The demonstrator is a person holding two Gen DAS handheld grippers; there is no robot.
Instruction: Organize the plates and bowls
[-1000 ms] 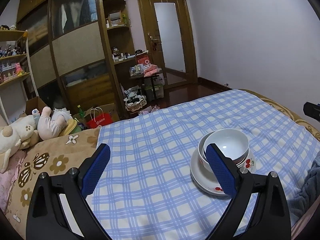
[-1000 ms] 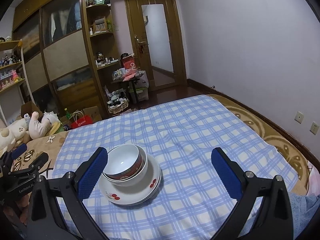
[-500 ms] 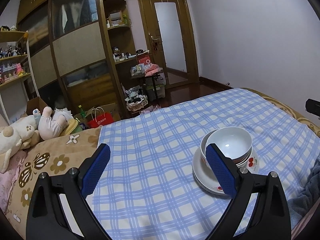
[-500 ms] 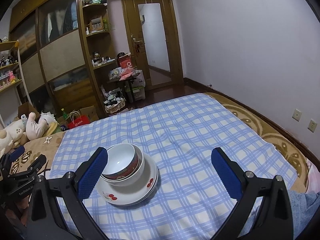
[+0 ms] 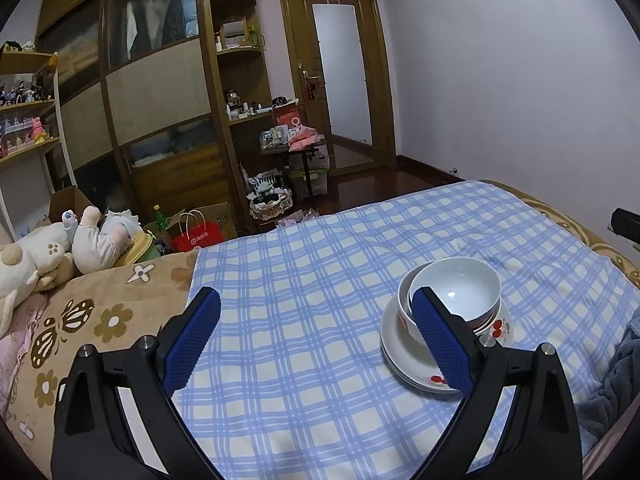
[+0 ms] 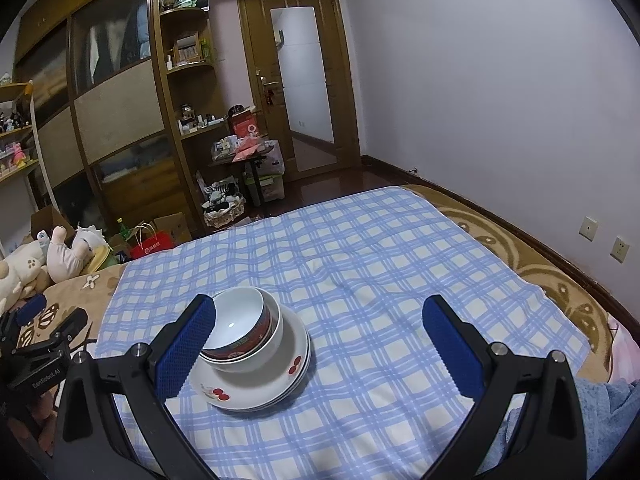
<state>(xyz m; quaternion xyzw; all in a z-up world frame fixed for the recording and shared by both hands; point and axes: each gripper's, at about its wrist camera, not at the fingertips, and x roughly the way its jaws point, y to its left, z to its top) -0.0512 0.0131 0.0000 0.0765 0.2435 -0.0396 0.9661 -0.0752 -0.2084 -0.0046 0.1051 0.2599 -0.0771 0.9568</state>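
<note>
White bowls [image 5: 460, 288] sit nested on a stack of white plates with red cherry prints [image 5: 404, 364], on the blue checked cloth [image 5: 304, 280] over the bed. The same bowls [image 6: 240, 320] and plates [image 6: 256, 384] show in the right wrist view. My left gripper [image 5: 316, 340] is open and empty, its right finger in front of the stack's left side. My right gripper [image 6: 320, 348] is open and empty, its left finger in front of the bowls' left side. The left gripper also shows at the left edge of the right wrist view [image 6: 36, 336].
Plush toys [image 5: 60, 252] lie on the brown flowered blanket [image 5: 80, 320] left of the cloth. A blue-grey towel [image 6: 608, 420] lies at the near right corner. Beyond the bed's far edge stand a wardrobe [image 5: 140, 100], a cluttered small table [image 5: 292, 140] and a door [image 5: 340, 76].
Both grippers have drifted slightly, so the stack sits a little further right in the left view and further left in the right view. The dishes have not moved.
</note>
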